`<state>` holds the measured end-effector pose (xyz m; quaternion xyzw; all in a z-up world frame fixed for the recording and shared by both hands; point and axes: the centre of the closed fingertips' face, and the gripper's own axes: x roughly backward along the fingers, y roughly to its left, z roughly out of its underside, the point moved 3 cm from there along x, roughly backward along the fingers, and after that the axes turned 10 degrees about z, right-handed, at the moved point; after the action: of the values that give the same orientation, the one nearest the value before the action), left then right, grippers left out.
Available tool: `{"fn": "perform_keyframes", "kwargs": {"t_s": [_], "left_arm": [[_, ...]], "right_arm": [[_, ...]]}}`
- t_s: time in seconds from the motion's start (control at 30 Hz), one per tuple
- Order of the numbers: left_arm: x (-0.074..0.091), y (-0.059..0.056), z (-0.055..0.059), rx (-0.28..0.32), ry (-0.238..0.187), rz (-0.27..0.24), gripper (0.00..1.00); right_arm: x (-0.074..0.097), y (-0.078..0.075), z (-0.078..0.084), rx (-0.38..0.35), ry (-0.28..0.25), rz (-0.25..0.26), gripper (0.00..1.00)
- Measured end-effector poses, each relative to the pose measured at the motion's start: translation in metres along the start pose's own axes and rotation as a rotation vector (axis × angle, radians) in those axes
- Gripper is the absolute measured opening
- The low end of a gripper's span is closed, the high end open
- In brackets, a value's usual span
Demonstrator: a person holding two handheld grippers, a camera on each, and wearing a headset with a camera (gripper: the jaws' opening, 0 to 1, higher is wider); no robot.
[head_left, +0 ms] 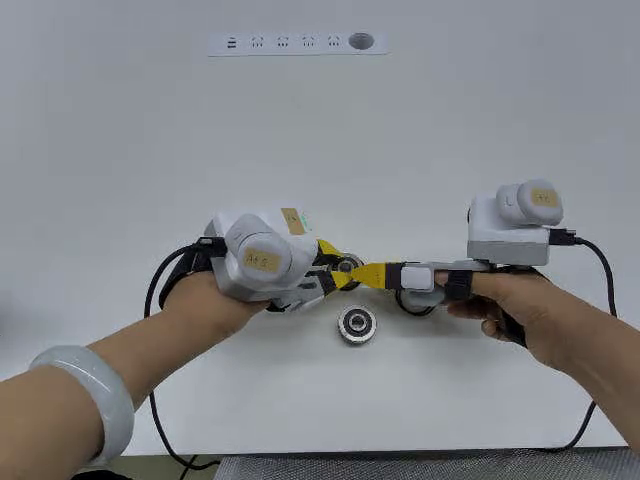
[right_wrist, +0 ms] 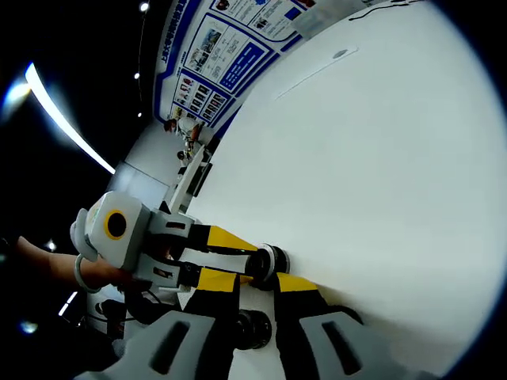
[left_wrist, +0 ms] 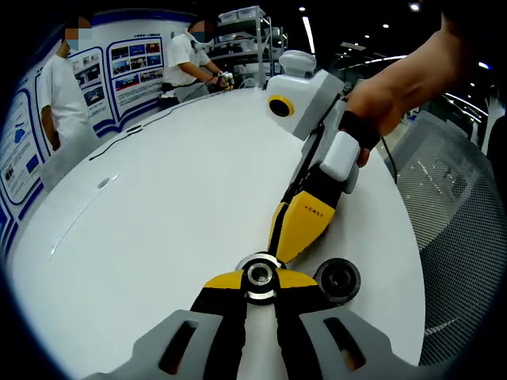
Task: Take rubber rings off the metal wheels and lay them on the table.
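Jaws of the left gripper [left_wrist: 260, 282] clamp a metal wheel [head_left: 347, 265] over the tabletop [head_left: 300, 130]. The right gripper's [right_wrist: 257, 281] jaws touch its rim, but I cannot tell whether they hold the rubber ring [left_wrist: 242, 271]. Ring-stripping seems underway, wanting a steady outward peel; another wheel [head_left: 357, 324] lies nearer.

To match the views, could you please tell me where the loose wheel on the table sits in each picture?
Head view: the loose wheel, just below centre.
Left gripper view: lower right.
Right gripper view: bottom centre.
Shared landmark: the gripped wheel, beside it.
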<state>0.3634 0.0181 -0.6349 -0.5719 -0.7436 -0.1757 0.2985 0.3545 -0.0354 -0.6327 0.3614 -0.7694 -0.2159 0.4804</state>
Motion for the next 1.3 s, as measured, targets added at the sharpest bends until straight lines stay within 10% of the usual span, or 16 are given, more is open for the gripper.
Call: {"fn": "perform_keyframes", "kwargs": {"t_s": [1.3], "left_arm": [[0.0002,-0.0006,-0.0011,0.001,-0.002,0.000,0.13]], "right_arm": [[-0.0005,-0.0049,-0.0033,0.012,-0.023,0.059,0.01]]}}
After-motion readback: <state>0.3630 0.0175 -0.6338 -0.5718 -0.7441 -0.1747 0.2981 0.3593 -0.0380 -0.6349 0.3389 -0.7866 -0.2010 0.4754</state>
